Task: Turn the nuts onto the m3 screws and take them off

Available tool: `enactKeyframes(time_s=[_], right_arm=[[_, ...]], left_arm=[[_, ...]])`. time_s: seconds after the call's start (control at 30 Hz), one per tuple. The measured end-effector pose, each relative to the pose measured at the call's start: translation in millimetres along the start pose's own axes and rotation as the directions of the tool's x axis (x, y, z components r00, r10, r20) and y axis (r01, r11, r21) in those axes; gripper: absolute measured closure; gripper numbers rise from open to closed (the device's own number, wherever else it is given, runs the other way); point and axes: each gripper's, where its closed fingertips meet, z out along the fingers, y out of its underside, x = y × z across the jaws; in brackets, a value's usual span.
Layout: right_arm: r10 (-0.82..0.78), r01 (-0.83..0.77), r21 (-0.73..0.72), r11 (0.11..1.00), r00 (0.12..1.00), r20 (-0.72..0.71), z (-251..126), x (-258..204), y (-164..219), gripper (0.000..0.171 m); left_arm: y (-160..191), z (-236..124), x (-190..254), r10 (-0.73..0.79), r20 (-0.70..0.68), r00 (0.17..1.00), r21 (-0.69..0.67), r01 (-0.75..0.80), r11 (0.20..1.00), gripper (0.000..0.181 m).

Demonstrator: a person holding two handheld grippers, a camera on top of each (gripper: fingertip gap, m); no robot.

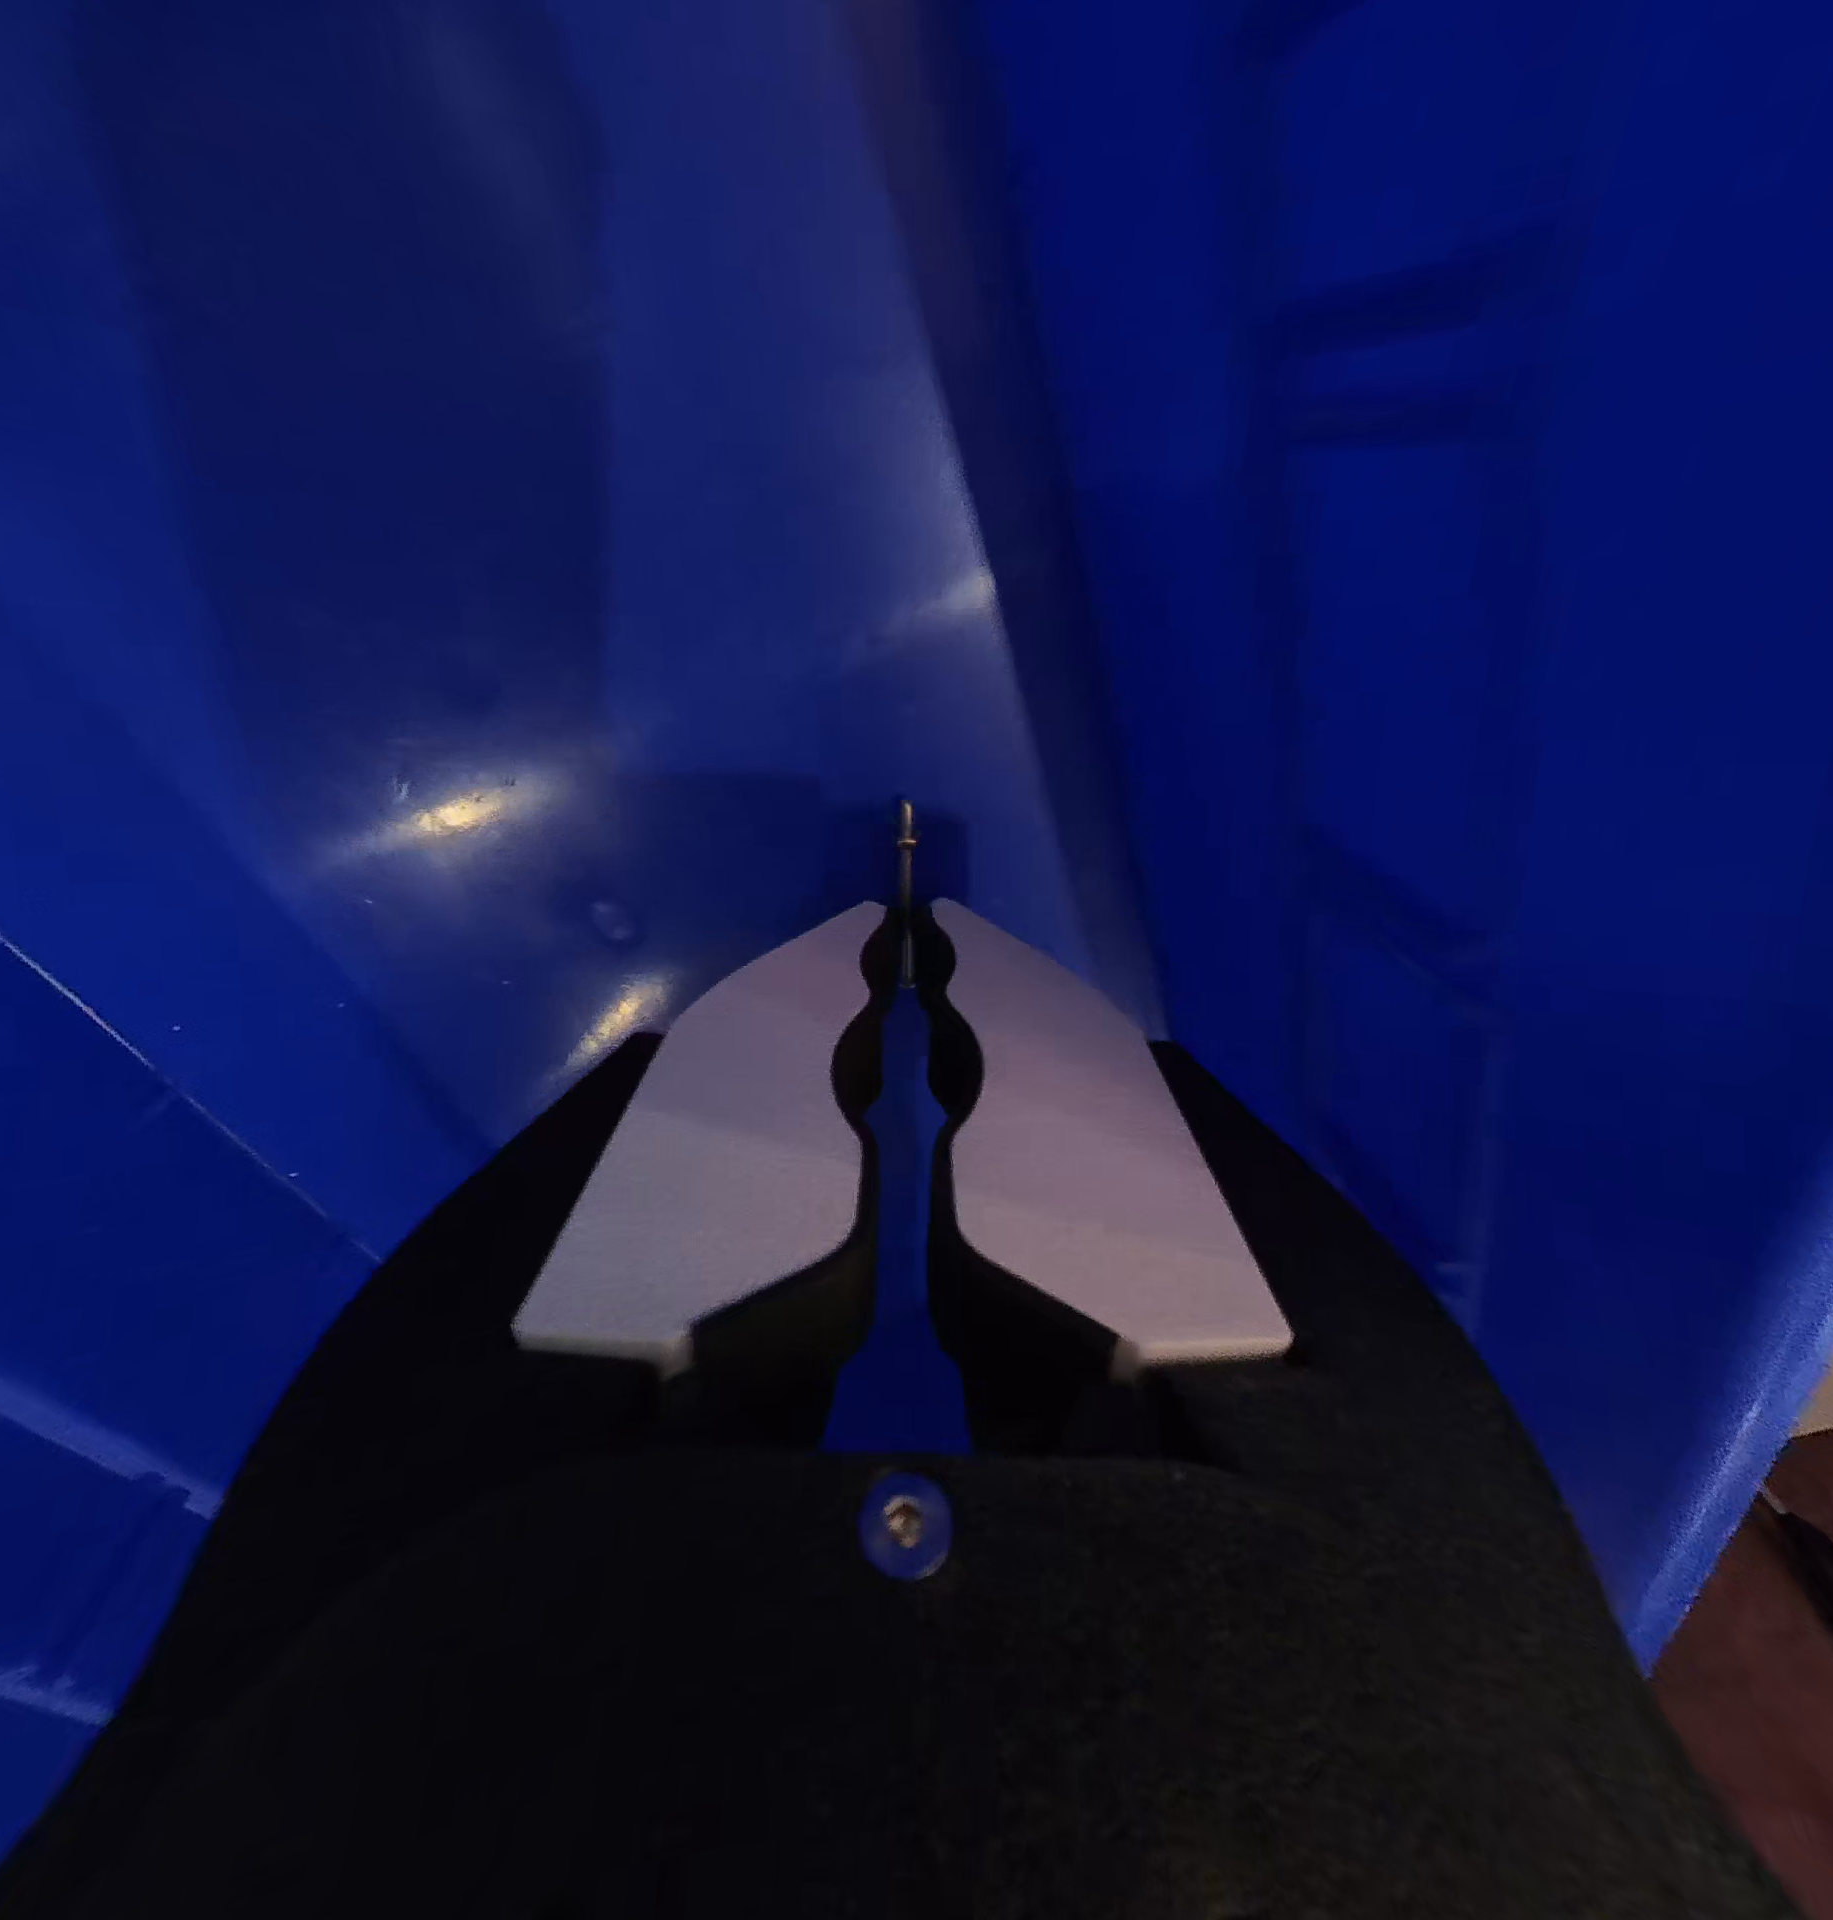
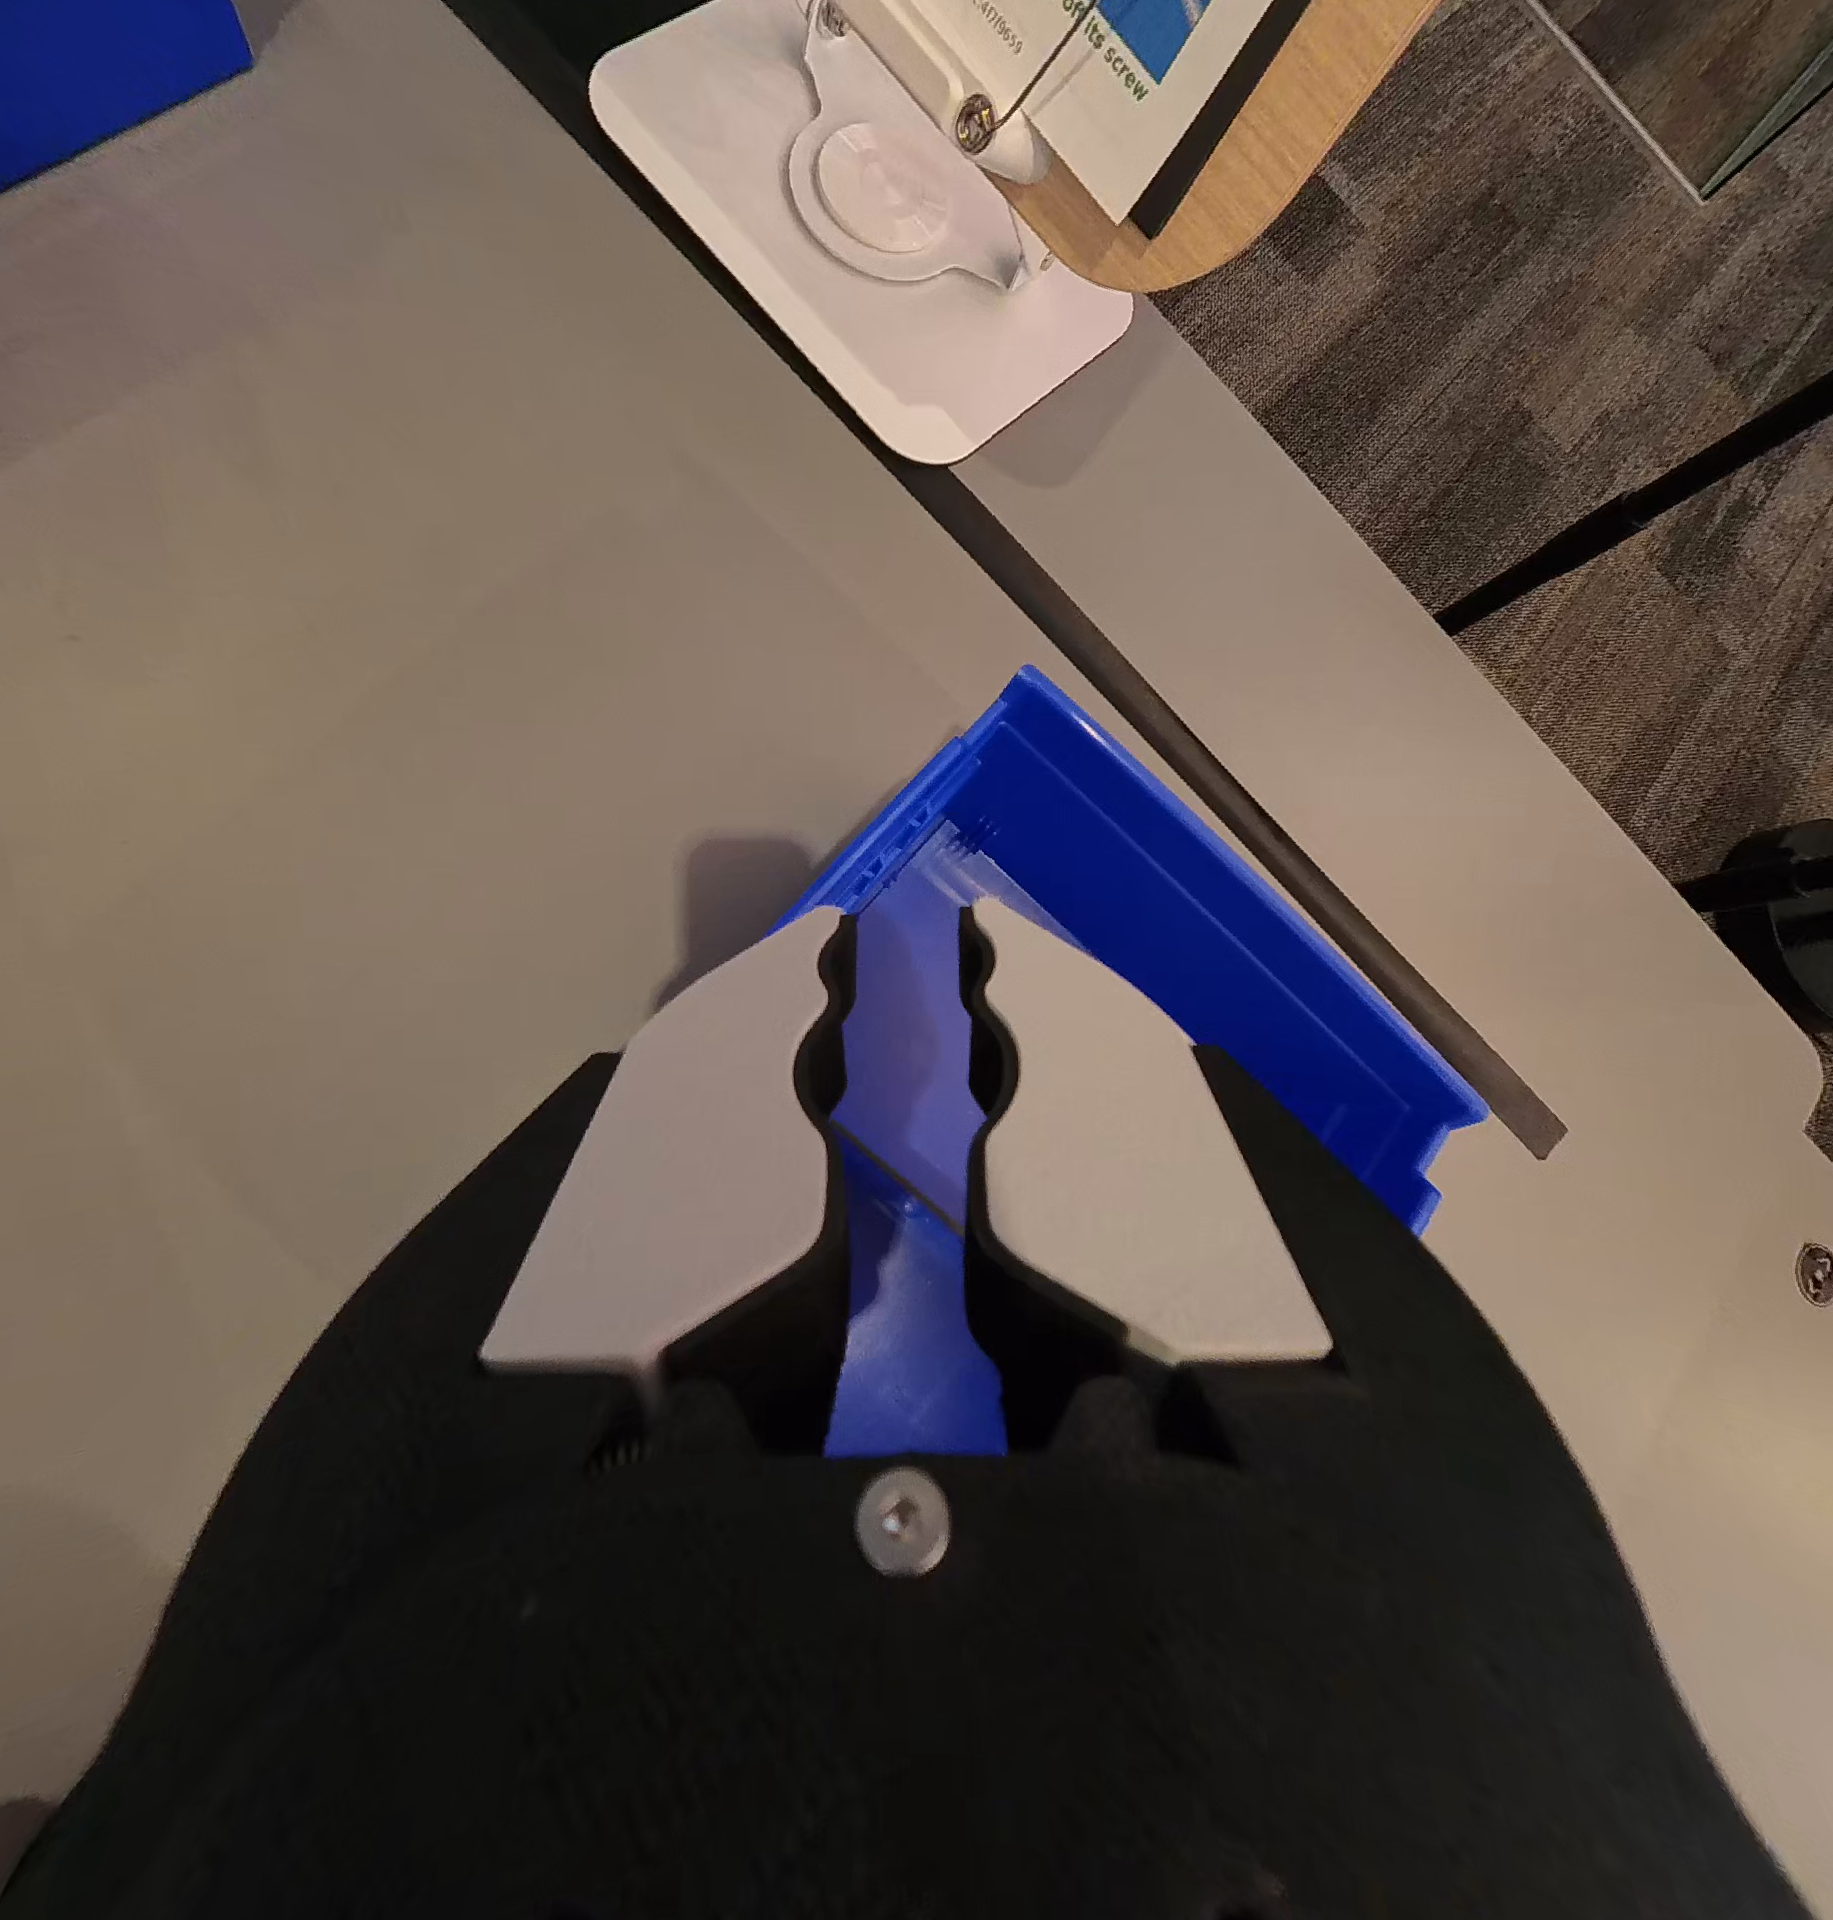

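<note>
In the left wrist view, the left gripper [image 1: 904, 909] is almost fully closed. Its grey fingertips [image 1: 979, 940] pinch the lower end of a thin metal screw [image 1: 904, 883]. The screw sticks straight out past the tips, likely so the free end is easy to reach. A small nut-like ring [image 1: 905, 826] sits near that far end. It is too tiny to say for sure that it is a nut. Behind it, very close, is the shiny inside of a big blue plastic bin [image 1: 476, 520]. The gripper seems to be down inside the bin, perhaps because the small parts are kept there.

In the right wrist view, the right gripper [image 2: 907, 914] is partly open and holds nothing. It hangs above a small blue plastic bin [image 2: 1203, 935], with the bin showing through the gap between its fingers. No loose nuts can be seen in this bin. The bin rests on the grey bench [image 2: 320, 623], close to the bench's far edge. Farther off stands a flat white stand base [image 2: 891, 343]. Beyond that is a curved wooden board [image 2: 1203, 229] over the dark carpet floor [image 2: 1514, 364].
</note>
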Motion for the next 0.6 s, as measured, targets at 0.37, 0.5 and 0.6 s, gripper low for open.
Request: enactKeyframes(time_s=[0.37, 0.5, 0.6], right_arm=[[-0.003, 0.003, -0.012, 1.0, 1.0, -0.001, 1, 1, 2, 0.151], [-0.004, 0.004, 0.012, 1.0, 1.0, -0.006, -3, 1, -2, 0.151], [-0.007, 0.008, 0.064, 0.998, 1.0, -0.008, -7, -1, -11, 0.152]], left_arm=[[6, -3, 5, 0.06, -0.035, 0.998, -0.02, -0.06, 0.998, 0.178], [-1, -30, 6, 0.073, -0.083, 0.994, 0.099, -0.065, 0.993, 0.178], [-11, -70, 9, 0.107, -0.113, 0.988, 0.281, -0.071, 0.957, 0.178]])
